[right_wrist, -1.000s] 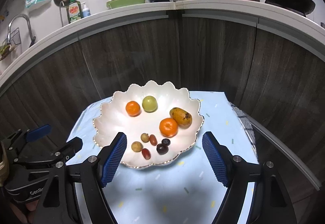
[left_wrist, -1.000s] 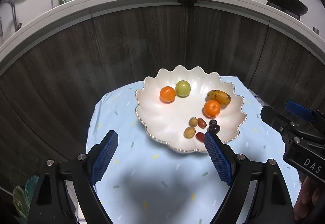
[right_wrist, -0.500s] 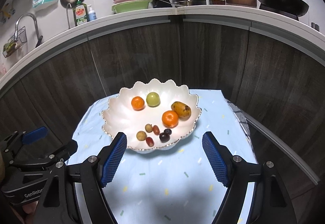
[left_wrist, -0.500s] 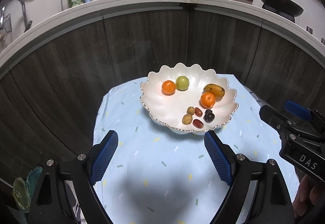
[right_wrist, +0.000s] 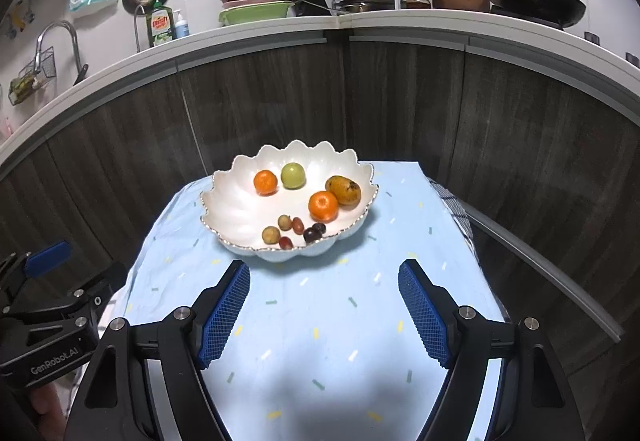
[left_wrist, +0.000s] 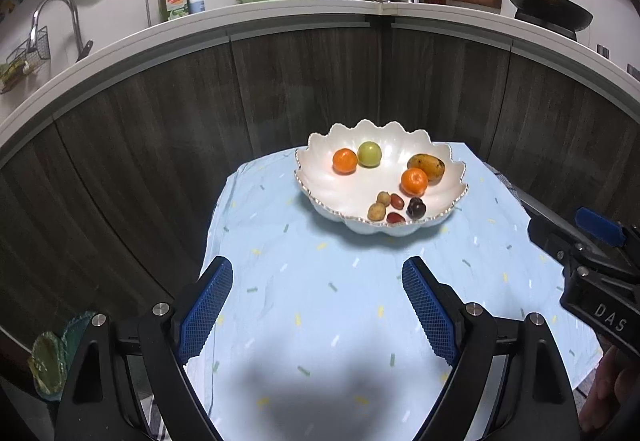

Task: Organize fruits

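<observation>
Fruits: we see two orange mandarins (right_wrist: pixel 323 206), a green round fruit (right_wrist: pixel 293 175), a yellow-brown mango (right_wrist: pixel 343 191) and small red and dark berries (right_wrist: pixel 314 232), all inside the white scalloped ceramic bowl (right_wrist: pixel 236 209).
Bowl: on the pale blue speckled cloth (right_wrist: pixel 320 321), toward its far edge.
Left gripper (left_wrist: pixel 318 305): jaws spread, empty, well short of the bowl.
Right gripper (right_wrist: pixel 324 307): likewise spread and empty.
Risk: we judge a rim nudge could slide the bowl on the cloth; round fruit may roll from a loose pinch.
</observation>
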### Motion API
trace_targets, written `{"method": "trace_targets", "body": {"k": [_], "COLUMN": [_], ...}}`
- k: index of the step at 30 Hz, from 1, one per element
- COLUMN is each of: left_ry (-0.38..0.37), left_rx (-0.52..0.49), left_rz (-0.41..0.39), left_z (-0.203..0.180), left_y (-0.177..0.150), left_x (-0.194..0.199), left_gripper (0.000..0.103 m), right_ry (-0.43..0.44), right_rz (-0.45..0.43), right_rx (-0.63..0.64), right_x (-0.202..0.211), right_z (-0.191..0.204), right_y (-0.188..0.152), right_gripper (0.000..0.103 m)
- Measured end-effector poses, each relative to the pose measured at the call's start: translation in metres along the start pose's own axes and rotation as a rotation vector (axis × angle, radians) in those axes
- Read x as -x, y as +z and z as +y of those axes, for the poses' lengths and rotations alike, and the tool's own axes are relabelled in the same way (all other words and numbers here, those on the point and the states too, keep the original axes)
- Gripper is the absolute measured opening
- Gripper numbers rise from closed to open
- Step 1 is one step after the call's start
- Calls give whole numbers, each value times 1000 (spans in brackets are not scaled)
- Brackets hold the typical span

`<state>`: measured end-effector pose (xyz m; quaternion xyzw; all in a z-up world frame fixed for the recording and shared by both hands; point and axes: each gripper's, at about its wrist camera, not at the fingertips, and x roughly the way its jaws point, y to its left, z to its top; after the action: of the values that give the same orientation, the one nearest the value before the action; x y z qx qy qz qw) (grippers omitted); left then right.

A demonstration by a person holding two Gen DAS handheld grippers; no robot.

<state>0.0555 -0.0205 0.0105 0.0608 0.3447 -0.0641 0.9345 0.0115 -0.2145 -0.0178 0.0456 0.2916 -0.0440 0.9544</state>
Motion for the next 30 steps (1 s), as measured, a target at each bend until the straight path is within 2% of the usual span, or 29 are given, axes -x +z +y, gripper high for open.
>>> {"method": "trace_targets", "body": {"k": [8,18,30], "left_ry": [31,53,58], "left_rx": [37,35,20], "left_rz": [-25,-78,-114], "left_z": [9,8,4], "left_y": [-25,-42,-48], "left_x": [24,47,60], "left_gripper": [87,87,87], "right_ry": [-25,-15,-30], "right_rz": [-66,-38,-46], "right_rx": [37,5,-24], "right_x": [30,42,50], "right_z": [6,2,-3], "right_y": [-17,-41,-48], "right_gripper": [77,77,77]}}
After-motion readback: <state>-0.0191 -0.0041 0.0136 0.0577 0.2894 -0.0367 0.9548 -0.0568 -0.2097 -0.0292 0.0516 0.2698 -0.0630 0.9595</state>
